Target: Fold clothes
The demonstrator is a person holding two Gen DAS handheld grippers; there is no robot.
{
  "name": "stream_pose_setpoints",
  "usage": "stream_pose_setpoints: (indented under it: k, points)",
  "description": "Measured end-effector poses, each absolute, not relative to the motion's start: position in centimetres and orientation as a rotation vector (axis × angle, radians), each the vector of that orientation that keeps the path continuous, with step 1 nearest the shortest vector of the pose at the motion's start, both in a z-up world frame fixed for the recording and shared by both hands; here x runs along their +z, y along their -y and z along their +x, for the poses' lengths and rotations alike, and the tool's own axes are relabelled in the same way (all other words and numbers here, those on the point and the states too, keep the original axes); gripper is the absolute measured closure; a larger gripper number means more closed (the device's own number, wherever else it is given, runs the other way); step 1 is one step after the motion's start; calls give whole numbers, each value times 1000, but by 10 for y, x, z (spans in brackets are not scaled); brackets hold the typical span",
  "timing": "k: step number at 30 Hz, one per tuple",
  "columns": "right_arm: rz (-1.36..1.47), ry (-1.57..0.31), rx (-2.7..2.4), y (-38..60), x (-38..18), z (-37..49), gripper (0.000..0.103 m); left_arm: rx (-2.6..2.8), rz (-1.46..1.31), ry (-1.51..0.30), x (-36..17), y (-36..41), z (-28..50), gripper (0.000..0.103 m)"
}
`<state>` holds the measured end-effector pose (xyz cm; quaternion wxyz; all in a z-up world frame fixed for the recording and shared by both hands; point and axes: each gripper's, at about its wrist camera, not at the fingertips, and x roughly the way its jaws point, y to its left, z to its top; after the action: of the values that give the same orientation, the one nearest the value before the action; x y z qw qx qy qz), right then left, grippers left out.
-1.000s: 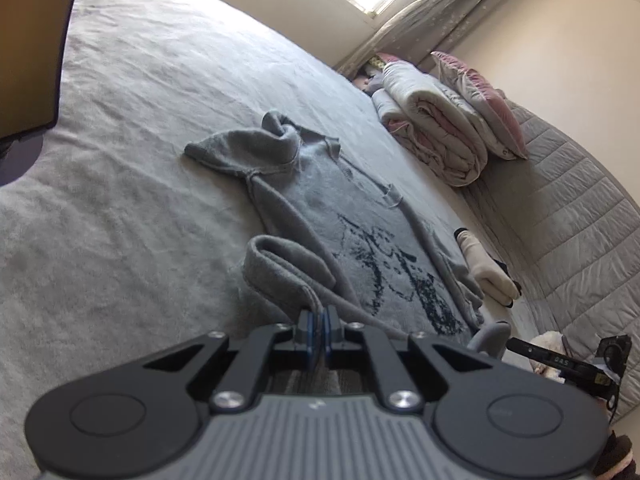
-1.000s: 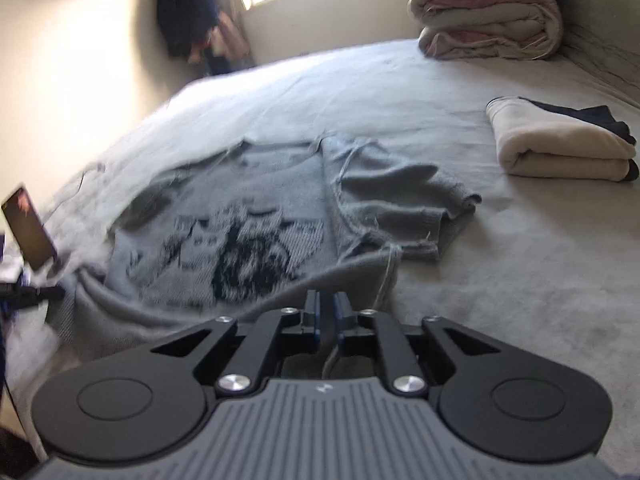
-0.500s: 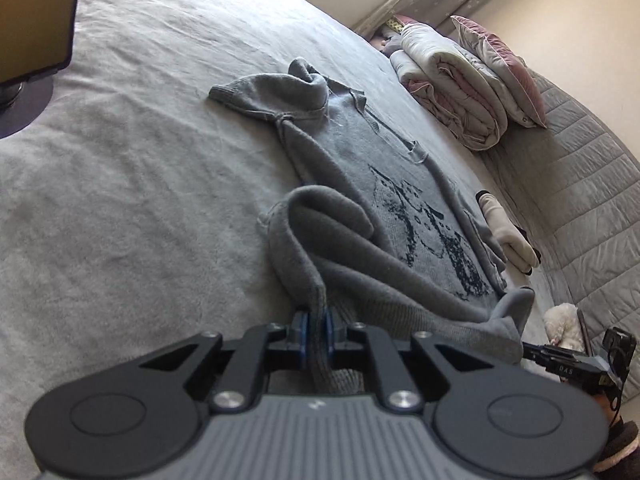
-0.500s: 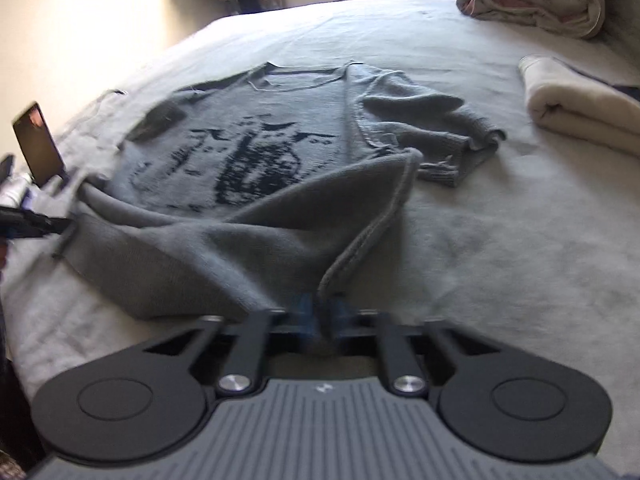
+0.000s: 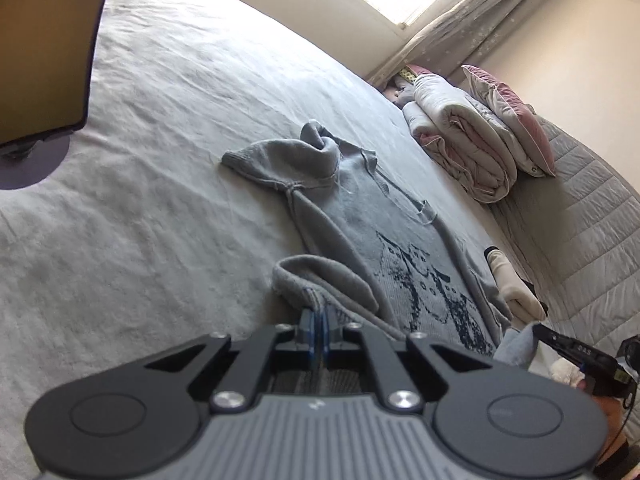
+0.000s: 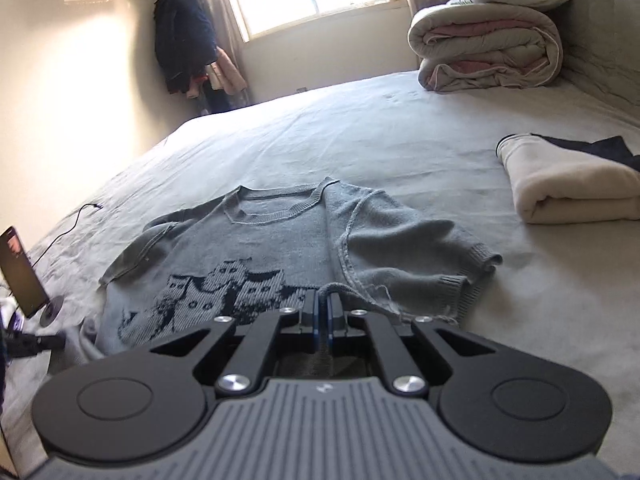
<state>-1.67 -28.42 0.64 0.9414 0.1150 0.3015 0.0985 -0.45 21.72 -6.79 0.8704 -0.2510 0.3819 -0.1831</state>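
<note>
Bed (image 6: pixel 360 120): grey sweater (image 6: pixel 280 248) lies flat on it, neck far end. Left gripper (image 5: pixel 318 322) & right gripper (image 6: pixel 321 312) both pinched tight on hem corners. Step looks like bottom-up fold; next prob. carry hem fwd evenly twd neck, then let go.

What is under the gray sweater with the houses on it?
The gray sweater lies flat on the gray bedspread. Whatever else might be beneath stays hidden by the knit.
</note>
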Motion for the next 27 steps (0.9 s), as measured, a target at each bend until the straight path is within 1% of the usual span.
stream_pose_setpoints:
  k: [3, 5, 6, 8, 9, 10, 11, 12, 20, 23, 24, 25, 26, 27]
  points:
    - [230, -667, 206, 278, -5, -7, 97, -394, -498, -825, -70, -214, -2, 99]
    - [214, -699, 212, 275, -11, -8, 93, -402, -486, -840, -72, -214, -2, 99]
    - [206, -702, 215, 275, -12, -11, 88, -409, -488, -845, -73, -215, -3, 99]
    - [199, -708, 223, 278, -11, -17, 87, -416, -494, -852, -74, -219, -4, 97]
    - [201, -705, 227, 281, -10, -22, 79, -417, -498, -854, -75, -221, -4, 91]
    - [202, -702, 231, 284, -9, -26, 67, -418, -503, -856, -75, -224, -5, 84]
    - [201, -697, 235, 287, -8, -31, 64, -419, -508, -859, -76, -226, -6, 80]
    - [198, -697, 244, 289, -8, -36, 63, -424, -512, -861, -77, -228, -6, 76]
    - [129, -766, 377, 280, -21, -56, 63, -495, -501, -882, -83, -221, -8, 78]
    - [170, -768, 364, 275, -31, -49, 63, -507, -467, -888, -84, -211, -10, 79]
    - [182, -790, 358, 273, -34, -47, 66, -504, -460, -892, -84, -209, -11, 86]
    - [194, -811, 352, 271, -37, -44, 89, -501, -453, -896, -83, -207, -12, 97]
    - [206, -833, 344, 269, -39, -42, 94, -487, -460, -903, -81, -206, -13, 96]
    - [222, -854, 328, 269, -37, -41, 93, -472, -470, -911, -78, -206, -14, 96]
